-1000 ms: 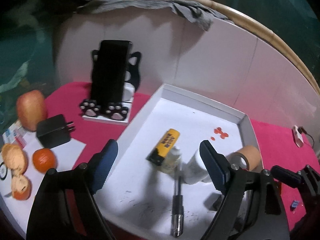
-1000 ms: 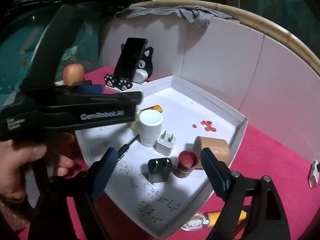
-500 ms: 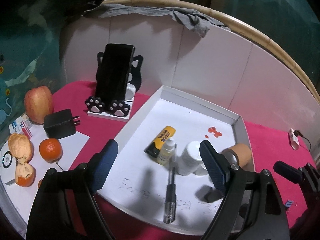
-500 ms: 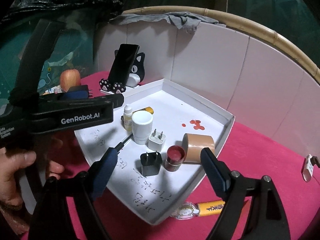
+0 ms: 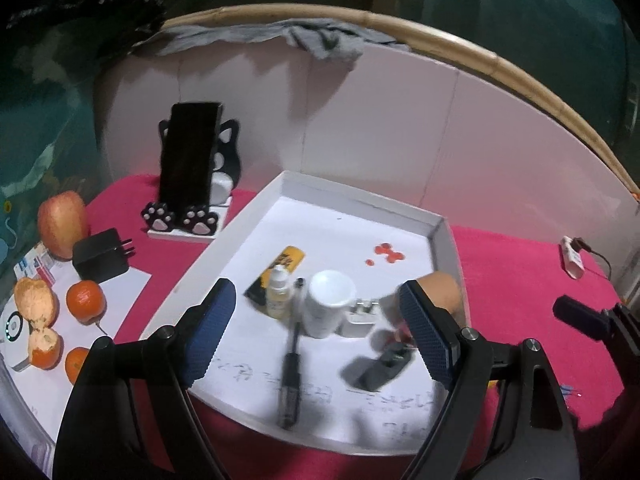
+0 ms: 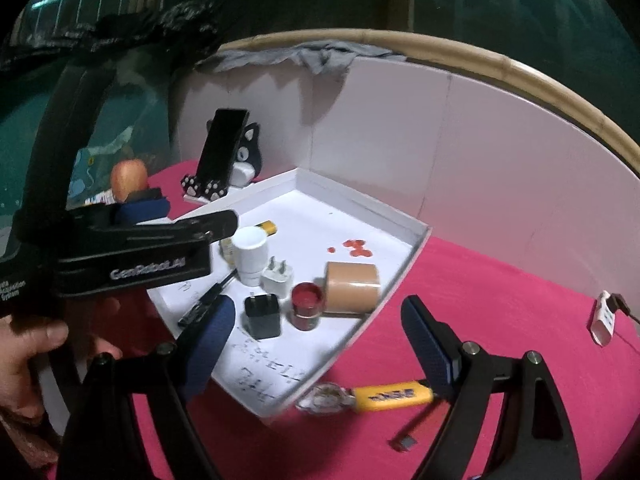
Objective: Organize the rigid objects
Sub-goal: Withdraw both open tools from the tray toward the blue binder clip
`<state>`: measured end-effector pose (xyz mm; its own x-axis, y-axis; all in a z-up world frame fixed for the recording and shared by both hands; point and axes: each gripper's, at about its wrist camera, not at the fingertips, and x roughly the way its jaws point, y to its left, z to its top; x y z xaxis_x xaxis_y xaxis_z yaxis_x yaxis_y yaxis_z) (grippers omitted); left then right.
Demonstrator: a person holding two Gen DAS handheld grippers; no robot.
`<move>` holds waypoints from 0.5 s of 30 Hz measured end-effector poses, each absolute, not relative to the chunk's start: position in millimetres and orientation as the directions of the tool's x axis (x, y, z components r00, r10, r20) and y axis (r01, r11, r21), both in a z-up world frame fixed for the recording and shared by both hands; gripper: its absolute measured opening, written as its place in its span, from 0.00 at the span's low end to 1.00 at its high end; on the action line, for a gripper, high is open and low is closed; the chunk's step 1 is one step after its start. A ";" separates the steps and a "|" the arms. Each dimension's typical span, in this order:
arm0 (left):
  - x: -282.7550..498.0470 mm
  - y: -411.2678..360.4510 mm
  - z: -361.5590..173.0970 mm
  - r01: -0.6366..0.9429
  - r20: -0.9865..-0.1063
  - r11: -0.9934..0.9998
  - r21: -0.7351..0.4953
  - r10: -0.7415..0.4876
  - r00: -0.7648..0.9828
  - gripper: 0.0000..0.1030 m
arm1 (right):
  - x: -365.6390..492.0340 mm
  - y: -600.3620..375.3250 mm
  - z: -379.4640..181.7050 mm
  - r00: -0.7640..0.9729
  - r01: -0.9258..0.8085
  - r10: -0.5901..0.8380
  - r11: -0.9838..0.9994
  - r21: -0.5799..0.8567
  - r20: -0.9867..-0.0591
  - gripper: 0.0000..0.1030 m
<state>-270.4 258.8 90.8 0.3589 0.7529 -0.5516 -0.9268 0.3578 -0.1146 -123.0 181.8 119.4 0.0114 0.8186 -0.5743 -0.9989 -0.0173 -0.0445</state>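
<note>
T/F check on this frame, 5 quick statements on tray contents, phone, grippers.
1. The white tray holds a tape roll. True.
2. The phone lies flat in the tray. False: it leans on a cat-shaped stand outside it.
3. Both hand-held grippers, left and right, are open and empty. True.
4. The yellow lighter on the cloth is inside the tray. False: it lies just outside its near edge.
5. The apple is peeled. False: whole.
</note>
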 end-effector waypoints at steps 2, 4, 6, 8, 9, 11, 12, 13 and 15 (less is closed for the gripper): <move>-265.8 248.0 98.1 -0.916 -0.533 0.383 -0.120 0.753 0.385 0.82 | -106.1 169.6 126.0 0.020 -1.000 0.834 0.014 -0.016 -0.552 0.83; -259.5 237.9 104.4 -0.905 -0.515 0.408 -0.120 0.753 0.409 0.82 | -83.2 154.1 133.9 0.037 -0.998 0.851 0.058 0.022 -0.524 0.98; -249.3 227.2 109.1 -0.890 -0.506 0.443 -0.108 0.746 0.433 0.82 | -62.7 139.5 140.1 0.056 -0.994 0.863 0.095 0.051 -0.502 1.00; -237.5 216.4 111.3 -0.874 -0.502 0.477 -0.088 0.737 0.453 0.82 | -41.6 125.4 144.9 0.090 -0.987 0.867 0.142 0.070 -0.490 1.00; -231.6 212.1 111.6 -0.866 -0.503 0.493 -0.080 0.730 0.462 0.82 | -30.2 117.5 146.6 0.113 -0.982 0.867 0.172 0.077 -0.486 1.00; -217.3 201.9 110.4 -0.845 -0.510 0.531 -0.064 0.711 0.485 0.82 | -12.0 104.1 147.3 0.149 -0.972 0.864 0.218 0.091 -0.481 1.00; -211.0 197.7 108.9 -0.834 -0.516 0.548 -0.058 0.699 0.495 0.82 | -1.2 96.3 145.9 0.170 -0.964 0.859 0.246 0.097 -0.484 1.00; -203.0 192.1 106.3 -0.821 -0.521 0.569 -0.053 0.685 0.508 0.82 | 5.6 91.4 144.1 0.183 -0.959 0.852 0.264 0.100 -0.491 1.00; -189.7 184.4 99.7 -0.794 -0.536 0.606 -0.044 0.656 0.531 0.82 | 20.9 83.8 135.8 0.200 -0.946 0.830 0.302 0.118 -0.522 1.00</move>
